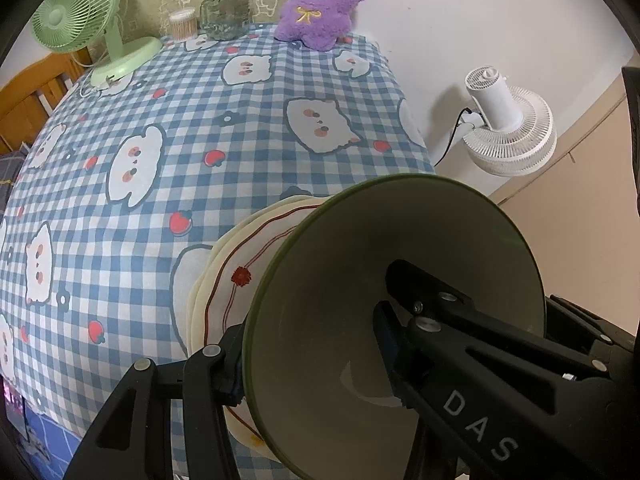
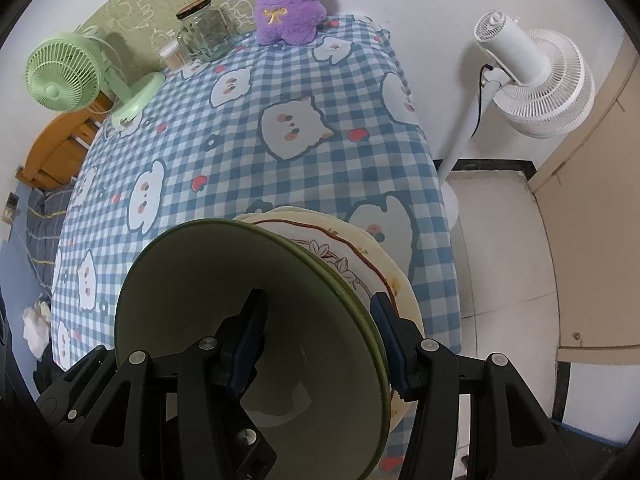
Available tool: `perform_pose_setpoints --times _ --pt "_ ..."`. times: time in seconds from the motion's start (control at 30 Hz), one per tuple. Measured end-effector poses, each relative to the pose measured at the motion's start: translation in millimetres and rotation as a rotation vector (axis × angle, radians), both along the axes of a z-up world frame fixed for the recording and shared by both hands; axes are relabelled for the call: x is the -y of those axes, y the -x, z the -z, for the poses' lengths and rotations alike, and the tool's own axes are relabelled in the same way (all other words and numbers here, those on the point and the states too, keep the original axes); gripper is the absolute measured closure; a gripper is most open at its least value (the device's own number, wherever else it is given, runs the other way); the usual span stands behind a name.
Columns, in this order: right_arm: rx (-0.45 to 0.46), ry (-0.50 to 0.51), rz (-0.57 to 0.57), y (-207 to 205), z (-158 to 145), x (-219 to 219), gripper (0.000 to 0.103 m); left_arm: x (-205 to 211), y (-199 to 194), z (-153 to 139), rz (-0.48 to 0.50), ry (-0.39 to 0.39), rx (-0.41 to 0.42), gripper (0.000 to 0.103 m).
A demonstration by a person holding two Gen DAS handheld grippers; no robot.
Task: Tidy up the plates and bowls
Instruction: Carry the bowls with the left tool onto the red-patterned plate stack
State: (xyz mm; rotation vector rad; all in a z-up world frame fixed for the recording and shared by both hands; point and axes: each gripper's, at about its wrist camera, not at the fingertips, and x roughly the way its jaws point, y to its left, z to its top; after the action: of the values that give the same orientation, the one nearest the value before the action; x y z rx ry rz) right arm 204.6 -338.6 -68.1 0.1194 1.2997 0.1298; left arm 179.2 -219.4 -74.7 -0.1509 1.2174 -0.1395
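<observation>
A green bowl [image 1: 420, 232] with a pale inside hangs tilted just above a stack of cream plates [image 1: 256, 236] with red line and flower patterns. The plates lie near the table's front right edge. My left gripper [image 1: 312, 344] is shut on the bowl's left rim, one finger outside and one inside. My right gripper [image 2: 318, 308] is shut on the right rim of the green bowl [image 2: 192, 272]; there the rim looks doubled, like two nested bowls. The cream plates [image 2: 360, 256] show beyond that rim.
The checked tablecloth [image 1: 200, 128] covers the table. At the back stand a green desk fan [image 1: 80, 12], a glass jar [image 1: 226, 8], a cotton swab tub [image 1: 183, 23] and a purple plush toy [image 1: 320, 4]. A white standing fan [image 2: 536, 80] stands on the tiled floor beyond the table's right edge.
</observation>
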Motion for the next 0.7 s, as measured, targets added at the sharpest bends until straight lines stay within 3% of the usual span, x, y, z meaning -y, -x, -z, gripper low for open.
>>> perform_pose_setpoints --times 0.7 --pt "0.01 -0.023 -0.017 -8.5 5.9 0.2 0.046 3.9 -6.2 3.9 0.005 -0.037 0.025 0.047"
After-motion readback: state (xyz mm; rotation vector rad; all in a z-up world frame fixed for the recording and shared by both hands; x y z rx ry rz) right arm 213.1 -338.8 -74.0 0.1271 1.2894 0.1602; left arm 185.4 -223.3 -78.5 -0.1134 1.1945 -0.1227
